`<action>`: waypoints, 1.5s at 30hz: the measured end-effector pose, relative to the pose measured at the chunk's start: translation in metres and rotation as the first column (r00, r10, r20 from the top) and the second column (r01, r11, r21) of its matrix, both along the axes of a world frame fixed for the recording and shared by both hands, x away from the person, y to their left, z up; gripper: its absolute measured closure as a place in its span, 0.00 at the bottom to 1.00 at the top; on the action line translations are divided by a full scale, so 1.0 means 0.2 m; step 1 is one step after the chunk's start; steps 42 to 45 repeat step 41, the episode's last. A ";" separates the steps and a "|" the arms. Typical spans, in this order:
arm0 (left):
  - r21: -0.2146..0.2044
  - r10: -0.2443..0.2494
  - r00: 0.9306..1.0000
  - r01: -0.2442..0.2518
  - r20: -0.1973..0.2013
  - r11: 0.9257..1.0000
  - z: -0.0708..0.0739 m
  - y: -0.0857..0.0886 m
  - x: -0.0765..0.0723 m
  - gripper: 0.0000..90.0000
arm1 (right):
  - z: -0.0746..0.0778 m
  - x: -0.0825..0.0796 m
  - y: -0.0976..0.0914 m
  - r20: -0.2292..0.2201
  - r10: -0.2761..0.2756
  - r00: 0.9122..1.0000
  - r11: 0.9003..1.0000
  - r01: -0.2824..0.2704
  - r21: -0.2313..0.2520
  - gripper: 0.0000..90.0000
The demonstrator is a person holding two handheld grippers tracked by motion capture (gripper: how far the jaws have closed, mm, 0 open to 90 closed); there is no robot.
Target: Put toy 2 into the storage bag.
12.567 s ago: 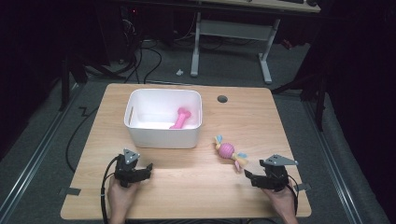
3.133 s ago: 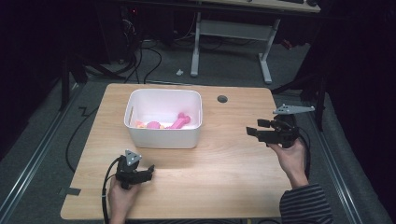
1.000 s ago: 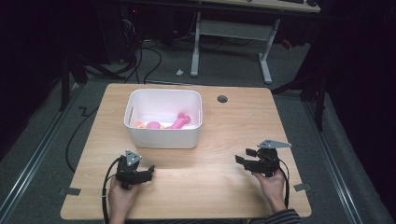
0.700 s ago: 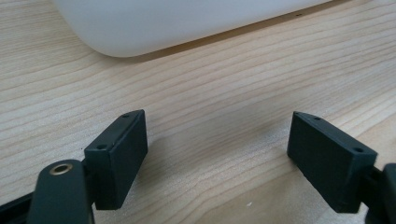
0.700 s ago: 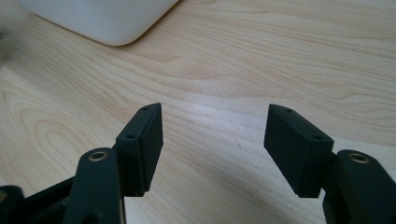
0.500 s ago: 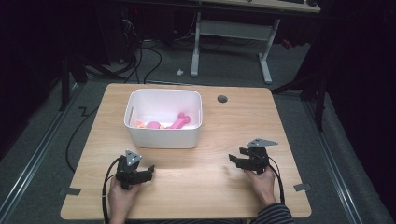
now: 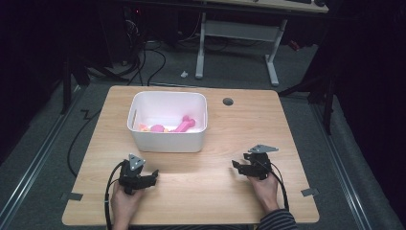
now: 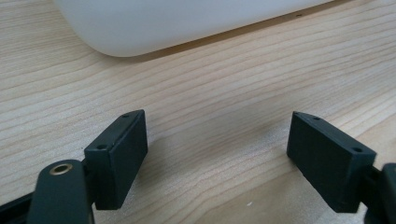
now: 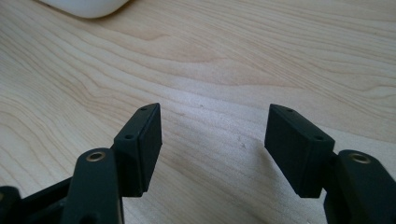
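My two tongs rest low over the table [image 7: 201,191], one at each near corner, and both are empty. The left tongs [image 7: 152,176] stand wide apart with only bare wood between the jaws, as the left gripper view shows. The right tongs [image 7: 235,164] also have a clear gap in the right gripper view, with nothing between them (their jaws have just been opening a little).

The toys are all inside the white bin [image 7: 165,141], which stands toward the far side of the table, a little to my left of the middle. In it I see a pink bone-shaped toy [image 7: 184,124] and, just beside it, a round pink toy [image 7: 157,128] with something orange next to it. The bone lies slanted, its long axis going from the middle of the bin toward the far right corner.

From both tongs the bin lies forward. My left hand [image 7: 123,203] is nearer to it: its near wall fills the top of the left gripper view, while in the right gripper view just a corner appears. So I judge any reach into the bin goes forward and over the near wall, and is shorter from the left
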State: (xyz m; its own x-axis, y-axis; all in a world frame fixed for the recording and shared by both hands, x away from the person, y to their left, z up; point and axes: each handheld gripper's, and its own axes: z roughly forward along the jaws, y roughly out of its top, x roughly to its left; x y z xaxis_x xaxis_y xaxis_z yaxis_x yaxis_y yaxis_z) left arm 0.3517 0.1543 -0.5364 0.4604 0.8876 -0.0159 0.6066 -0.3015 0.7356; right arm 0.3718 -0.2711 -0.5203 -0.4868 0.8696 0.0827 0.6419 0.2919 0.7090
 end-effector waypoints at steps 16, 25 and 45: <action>0.000 0.001 1.000 -0.001 0.001 1.000 0.00 0.00 0.00 0.23 | -0.04 -0.01 0.04 0.042 0.025 0.999 0.996 -0.021 -0.086 0.38; 0.000 0.001 1.000 -0.001 0.001 1.000 0.00 0.00 0.00 0.23 | -0.05 -0.02 0.05 0.061 0.022 0.998 0.996 -0.017 -0.082 0.36; 0.000 0.001 1.000 -0.001 0.001 1.000 0.00 0.00 0.00 0.23 | -0.05 -0.02 0.05 0.059 0.006 0.998 0.997 -0.001 -0.083 0.34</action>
